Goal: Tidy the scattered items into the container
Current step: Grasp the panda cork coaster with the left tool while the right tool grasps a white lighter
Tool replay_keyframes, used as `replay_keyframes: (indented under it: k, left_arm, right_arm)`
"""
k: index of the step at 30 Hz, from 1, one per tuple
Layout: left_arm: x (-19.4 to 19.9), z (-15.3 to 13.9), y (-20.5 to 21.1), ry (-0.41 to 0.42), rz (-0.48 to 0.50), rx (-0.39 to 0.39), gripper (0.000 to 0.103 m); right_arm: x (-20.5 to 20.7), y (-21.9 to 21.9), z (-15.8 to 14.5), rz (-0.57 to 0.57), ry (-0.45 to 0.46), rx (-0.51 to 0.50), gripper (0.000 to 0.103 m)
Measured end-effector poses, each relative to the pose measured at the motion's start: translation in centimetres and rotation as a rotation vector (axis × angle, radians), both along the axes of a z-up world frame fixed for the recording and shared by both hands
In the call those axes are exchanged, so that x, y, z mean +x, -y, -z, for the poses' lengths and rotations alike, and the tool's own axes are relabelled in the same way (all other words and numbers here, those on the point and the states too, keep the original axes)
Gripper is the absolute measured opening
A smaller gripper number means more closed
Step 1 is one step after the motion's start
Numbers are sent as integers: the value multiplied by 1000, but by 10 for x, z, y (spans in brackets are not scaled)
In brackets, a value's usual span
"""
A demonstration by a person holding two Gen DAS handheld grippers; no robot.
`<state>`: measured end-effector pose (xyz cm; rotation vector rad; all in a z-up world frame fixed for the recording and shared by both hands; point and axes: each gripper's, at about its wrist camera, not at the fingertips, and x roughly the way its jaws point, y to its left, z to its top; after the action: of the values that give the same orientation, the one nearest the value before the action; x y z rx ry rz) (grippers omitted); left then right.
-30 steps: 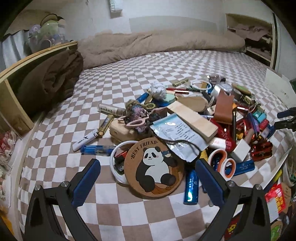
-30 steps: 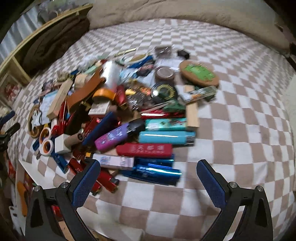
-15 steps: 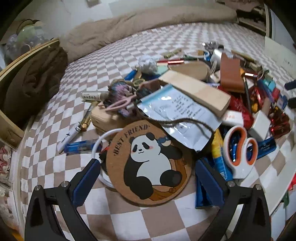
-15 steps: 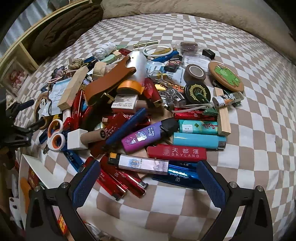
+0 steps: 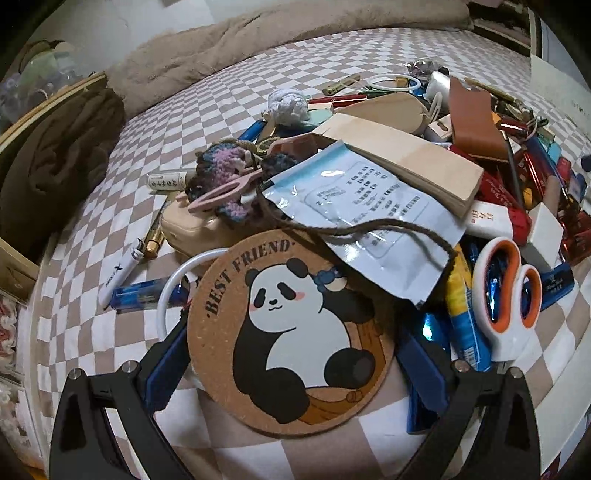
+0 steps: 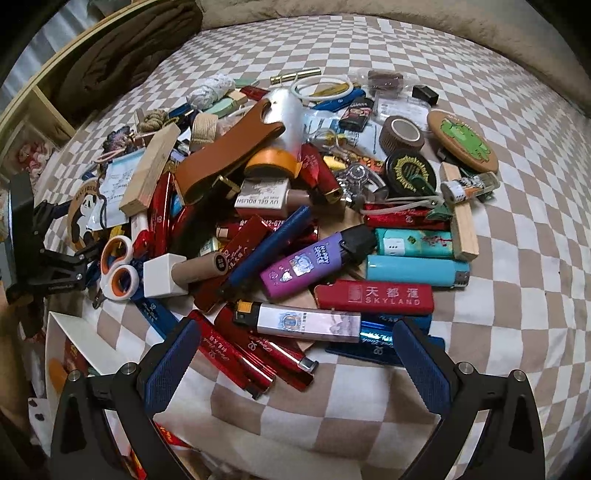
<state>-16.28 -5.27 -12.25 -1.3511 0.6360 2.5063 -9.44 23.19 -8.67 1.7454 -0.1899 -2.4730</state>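
Observation:
A heap of small items lies on a checkered bed. My left gripper (image 5: 291,363) is open, its blue fingers on either side of a round cork panda coaster (image 5: 288,332) at the near edge of the heap. The coaster also shows far left in the right wrist view (image 6: 83,212), with the left gripper (image 6: 79,229) at it. My right gripper (image 6: 295,363) is open and empty, just short of a silver lighter (image 6: 299,321) and red lighters (image 6: 240,350). A white container edge (image 6: 85,332) shows at the lower left.
Orange-handled scissors (image 5: 506,295), a foil pouch (image 5: 362,218), a wooden block (image 5: 406,155) and a brown leather strap (image 5: 476,118) crowd the heap. A brown blanket (image 5: 55,162) lies at the left by a wooden frame. A beige duvet (image 5: 258,33) lies behind.
Both grippers have moved forward and down toward the heap. The left one now straddles the panda coaster; the right one has closed in on the near lighters.

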Motion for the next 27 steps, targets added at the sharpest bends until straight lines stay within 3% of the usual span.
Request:
replay_keyframes:
  k: [9, 16, 18, 20, 27]
  left_arm:
    - [5, -2, -2, -19, 19, 26, 99]
    - [11, -10, 7, -33, 2, 71, 99]
    - [14, -13, 11, -40, -5, 81, 99]
    - [17, -18, 15, -45, -15, 97, 99]
    - [30, -29, 19, -58, -33, 147, 99]
  right_arm:
    - [-4, 11, 17, -20, 24, 63, 103]
    - [-7, -1, 20, 40, 21, -6, 103]
    - [-9, -1, 20, 35, 13, 6, 97]
    - [-9, 3, 22, 11, 7, 78, 82]
    - [1, 11, 15, -38, -46, 149, 82]
